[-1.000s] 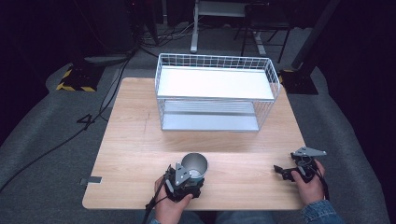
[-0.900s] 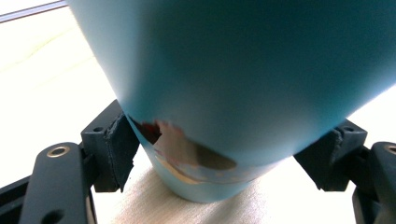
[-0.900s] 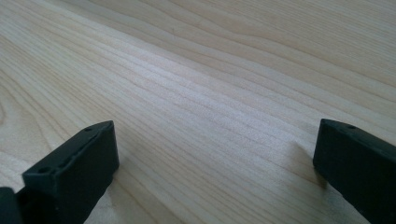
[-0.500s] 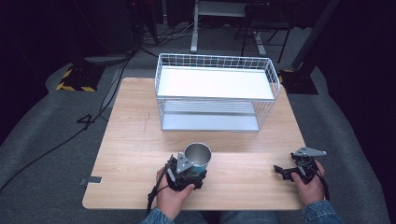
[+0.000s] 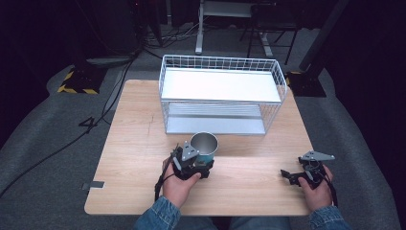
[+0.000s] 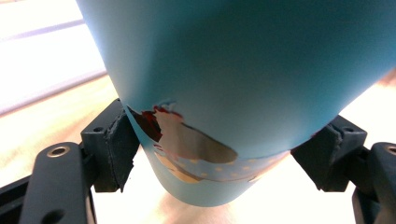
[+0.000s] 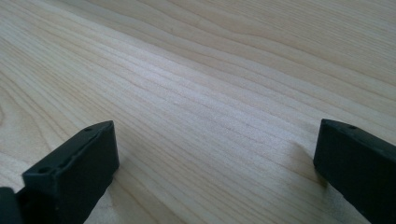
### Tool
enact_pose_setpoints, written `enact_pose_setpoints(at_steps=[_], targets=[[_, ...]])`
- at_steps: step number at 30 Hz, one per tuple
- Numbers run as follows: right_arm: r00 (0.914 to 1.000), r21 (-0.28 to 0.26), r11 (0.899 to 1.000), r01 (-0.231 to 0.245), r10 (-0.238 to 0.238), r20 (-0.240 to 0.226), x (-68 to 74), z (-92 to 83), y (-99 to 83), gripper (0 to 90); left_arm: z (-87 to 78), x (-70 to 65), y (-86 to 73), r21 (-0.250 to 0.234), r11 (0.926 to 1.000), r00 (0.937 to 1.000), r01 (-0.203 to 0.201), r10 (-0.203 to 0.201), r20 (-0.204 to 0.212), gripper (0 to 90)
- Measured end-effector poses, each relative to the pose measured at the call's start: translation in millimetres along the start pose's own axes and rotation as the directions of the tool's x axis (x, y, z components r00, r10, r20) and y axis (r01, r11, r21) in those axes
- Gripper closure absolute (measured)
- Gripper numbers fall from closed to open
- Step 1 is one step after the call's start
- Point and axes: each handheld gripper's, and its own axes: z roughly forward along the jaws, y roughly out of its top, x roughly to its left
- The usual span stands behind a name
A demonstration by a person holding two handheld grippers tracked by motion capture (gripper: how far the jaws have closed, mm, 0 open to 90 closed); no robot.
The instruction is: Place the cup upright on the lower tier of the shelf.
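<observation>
Over the last second our left gripper [image 5: 198, 163] has carried the blue cup [image 5: 205, 146] forward across the worktop [image 5: 134, 139] toward the white wire rack [image 5: 220, 96], so we judge a placing there is under way. Its fingers [image 6: 112, 144] clamp the cup's lower wall on both sides, hand low and reaching forward. Our right gripper [image 5: 293, 176] rests near the worktop's right edge, fingers spread wide and empty.

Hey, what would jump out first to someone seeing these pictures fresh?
The blue cup, clamped in the left gripper near the middle of the wooden table. Behind it stands a white wire rack with two shelves. The right gripper rests open at the table's right front.
</observation>
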Motion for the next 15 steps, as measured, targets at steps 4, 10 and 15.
enact_pose_setpoints(at_steps=[4, 10, 15], targets=[[1.0, 0.0, 1.0, 0.0, 0.0, 0.0, 0.0, 0.0, 0.0, 0.2, 2.4, 4.9, 8.6, -0.004, 1.0, 1.0, 0.001, -0.001, 0.004, 23.1], [1.0, 0.0, 1.0, 0.0, 0.0, 0.0, 0.0, 0.0, 0.0, 0.2, 5.3, 12.8, 18.3, -0.009, 0.9998, 0.9999, -0.016, 0.016, 0.003, 23.1], [1.0, 0.0, 1.0, 0.0, 0.0, -0.002, -0.1, 0.0, 0.0, 0.2, 14.4, 19.3, 25.4, -0.038, 0.9993, 0.9999, 0.003, -0.002, 0.014, 23.1]])
